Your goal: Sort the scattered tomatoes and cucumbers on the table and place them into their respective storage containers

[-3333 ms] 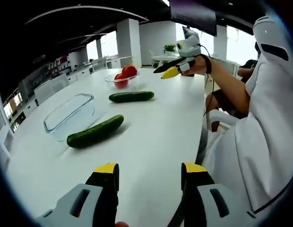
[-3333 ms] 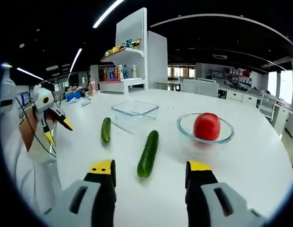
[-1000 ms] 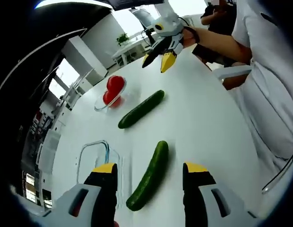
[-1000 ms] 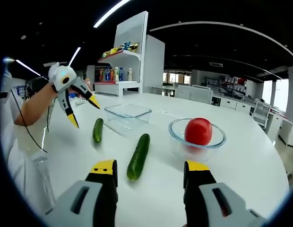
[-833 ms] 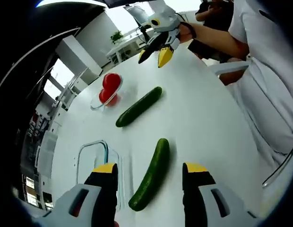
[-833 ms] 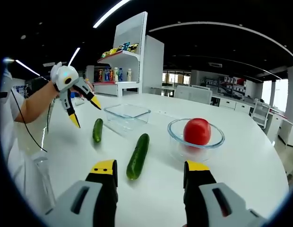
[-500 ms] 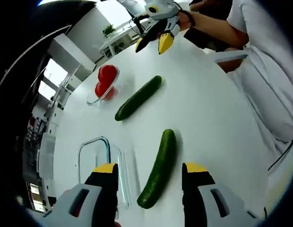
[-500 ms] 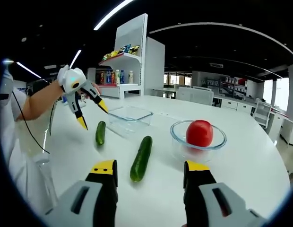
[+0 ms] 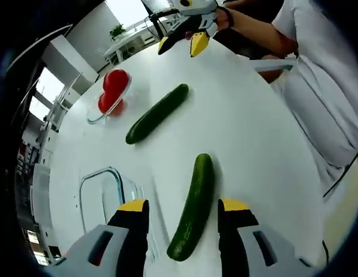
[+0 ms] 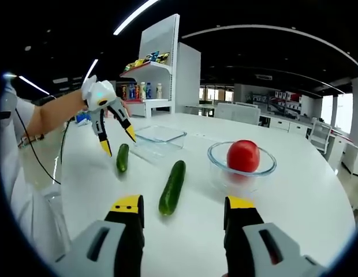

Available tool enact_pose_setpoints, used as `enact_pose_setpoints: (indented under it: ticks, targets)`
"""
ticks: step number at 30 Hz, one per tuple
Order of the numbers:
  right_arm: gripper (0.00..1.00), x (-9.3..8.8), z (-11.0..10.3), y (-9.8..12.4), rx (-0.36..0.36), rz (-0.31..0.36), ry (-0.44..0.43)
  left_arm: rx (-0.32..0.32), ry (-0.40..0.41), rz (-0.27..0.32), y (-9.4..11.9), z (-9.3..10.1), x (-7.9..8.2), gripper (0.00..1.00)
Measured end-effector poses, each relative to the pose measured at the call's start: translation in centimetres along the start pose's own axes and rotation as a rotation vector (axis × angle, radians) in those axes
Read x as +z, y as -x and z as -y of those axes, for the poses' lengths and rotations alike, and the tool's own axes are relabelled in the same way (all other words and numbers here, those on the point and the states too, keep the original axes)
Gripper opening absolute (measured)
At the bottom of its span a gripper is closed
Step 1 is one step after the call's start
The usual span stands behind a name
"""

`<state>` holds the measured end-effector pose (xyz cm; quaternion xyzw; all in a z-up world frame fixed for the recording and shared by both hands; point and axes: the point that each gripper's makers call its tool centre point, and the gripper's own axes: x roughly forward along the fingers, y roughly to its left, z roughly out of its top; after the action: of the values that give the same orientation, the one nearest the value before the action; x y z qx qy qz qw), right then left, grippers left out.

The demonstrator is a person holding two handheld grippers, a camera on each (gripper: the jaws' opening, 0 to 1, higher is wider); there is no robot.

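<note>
Two tools gape empty: left tool [image 9: 181, 208] straddling the near cucumber [image 9: 192, 206], right tool [image 10: 182, 206] short of the far cucumber [image 10: 172, 187].

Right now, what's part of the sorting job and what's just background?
Job: near cucumber, far cucumber, tomatoes in round glass bowl, rectangular glass dish, left gripper, right gripper.
Background: shelf of bottles, person's white sleeve.

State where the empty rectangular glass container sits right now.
In the left gripper view the rectangular glass container sits low on the left, beside the nearer cucumber between the left tongs.
</note>
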<state>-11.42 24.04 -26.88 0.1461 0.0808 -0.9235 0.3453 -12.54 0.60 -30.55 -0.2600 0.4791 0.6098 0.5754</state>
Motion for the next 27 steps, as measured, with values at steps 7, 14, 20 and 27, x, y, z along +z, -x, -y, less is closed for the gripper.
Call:
enact_pose_setpoints:
  ticks: [7, 14, 20, 27]
  targets:
    - [0.54, -0.5, 0.2, 0.0, -0.004, -0.004, -0.013, -0.063, -0.016, -0.061, -1.4, 0.9, -1.4, 0.47]
    - [0.54, -1.2, 0.1, -0.2, -0.001, -0.021, -0.014, -0.076, -0.020, -0.143, -2.3, 0.6, -3.4, 0.43]
    - [0.54, -1.1, 0.1, -0.2, -0.002, -0.017, -0.012, -0.098, 0.009, -0.135, -2.7, 0.7, -3.7, 0.43]
    - [0.53, -1.7, 0.2, -0.1, -0.007, -0.035, -0.016, -0.132, 0.025, -0.119, -2.8, 0.8, -3.9, 0.40]
